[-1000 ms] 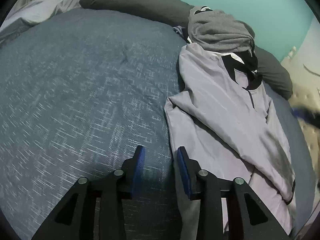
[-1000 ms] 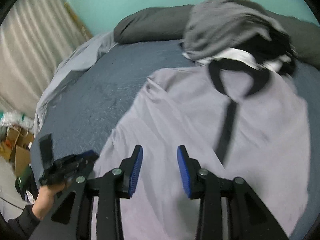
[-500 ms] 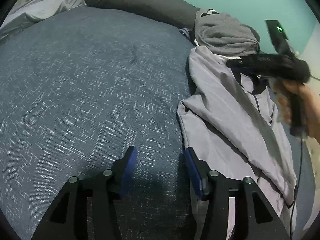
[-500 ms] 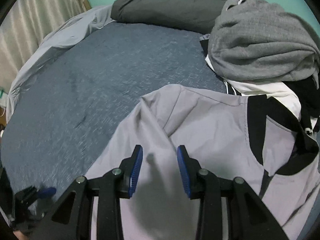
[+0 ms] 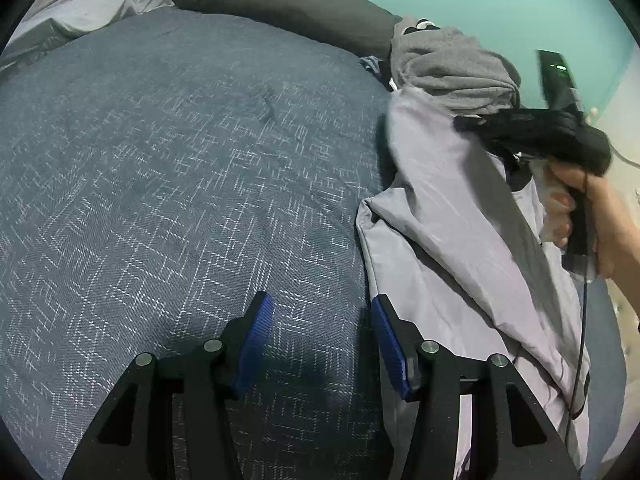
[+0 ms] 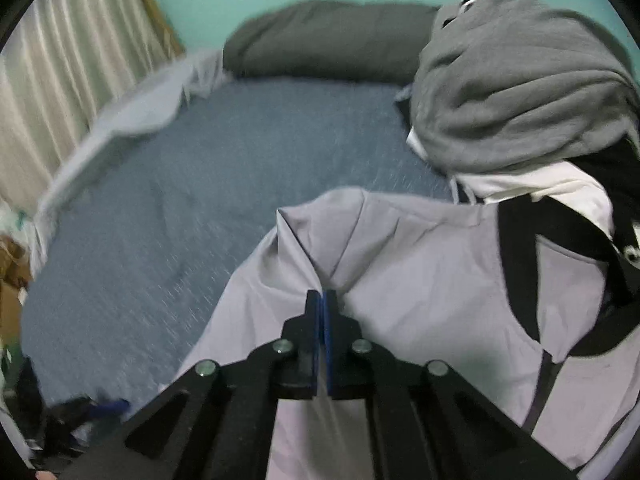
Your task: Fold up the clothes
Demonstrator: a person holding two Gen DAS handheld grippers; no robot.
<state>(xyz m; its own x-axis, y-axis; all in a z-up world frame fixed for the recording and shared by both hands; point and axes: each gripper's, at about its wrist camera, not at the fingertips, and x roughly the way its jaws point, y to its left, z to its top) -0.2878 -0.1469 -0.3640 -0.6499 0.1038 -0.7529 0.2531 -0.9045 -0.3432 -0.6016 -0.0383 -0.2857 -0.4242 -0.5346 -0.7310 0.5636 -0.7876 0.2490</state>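
Blue-padded fingers (image 6: pixel 323 312) of the right gripper (image 6: pixel 322 300) are pressed tight together, pinching a raised ridge of the pale lilac-grey jacket (image 6: pixel 420 280) near its shoulder, so the cloth peaks up into a tent just ahead of the tips. On the other side, the left gripper (image 5: pixel 318 328) has its fingers (image 5: pixel 256 332) standing apart with nothing between them; they hover over the dark blue bedspread (image 5: pixel 180 180), the right-hand pad just beside the jacket's near edge. Both tools tilt downward toward the bed. From the left wrist view you can see the person's right hand (image 5: pixel 600 220) wrapped around the black handle of the other tool, a thin cable hanging from it, with the jacket's cloth drawn up beneath it; the right wrist view shows none of that hand. That view shows the jacket's black collar and dark zip line, lying spread on the right part of the bed, and pale curtains (image 6: pixel 60 100) at the far left. A heap of clothes topped by a grey sweatshirt (image 6: pixel 520 92) sits just behind the jacket's collar, overlapping it, with white and black cloth underneath. A dark grey pillow (image 5: pixel 288 4) lies along the teal wall.
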